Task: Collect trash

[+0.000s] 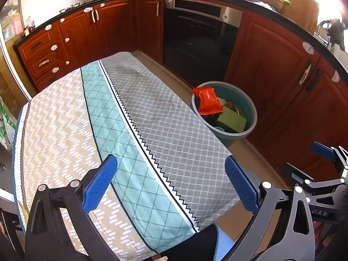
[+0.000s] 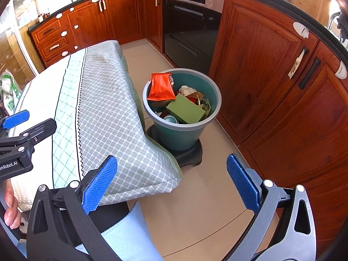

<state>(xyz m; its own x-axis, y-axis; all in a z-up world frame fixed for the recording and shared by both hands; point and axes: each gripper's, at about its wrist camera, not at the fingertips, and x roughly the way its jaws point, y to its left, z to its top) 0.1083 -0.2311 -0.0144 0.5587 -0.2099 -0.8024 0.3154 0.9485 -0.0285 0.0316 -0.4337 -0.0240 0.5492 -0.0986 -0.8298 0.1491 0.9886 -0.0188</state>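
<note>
Trash sits in the teal bin point(image 2: 182, 117) on the floor, just beside the right edge of the cloth-covered counter point(image 1: 130, 130). Bin stands upright on a black base point(image 2: 189, 154), in front of the dark oven point(image 2: 189, 28) and the red-brown cabinets point(image 2: 271, 82).

Inside the bin: an orange wrapper point(image 2: 161, 87) leaning against the rim nearest the counter, sticking up above it; a green box point(image 2: 186, 108) lying tilted across the middle; crumpled white paper point(image 2: 187, 90) behind the box; some straw-like strands point(image 2: 205, 104) at the far side of the box; a small round teal thing point(image 2: 170, 118) low down under the box, can't tell what it is.

Your left gripper point(image 1: 171, 182) hangs over the near end of the counter, blue pads wide apart, nothing between them. Your right gripper point(image 2: 171, 182) is off the counter's right edge, over the floor point(image 2: 206, 195) short of the bin, pads also wide apart and empty. Each gripper shows at the edge of the other's view.

Counter cloth is bare on top, three patterned bands: beige, teal, grey. Fingers of your hand point(image 2: 9, 204) show at the left edge of the right wrist view. A blue cloth or sleeve point(image 2: 126, 235) lies under the near counter edge, can't tell which.
</note>
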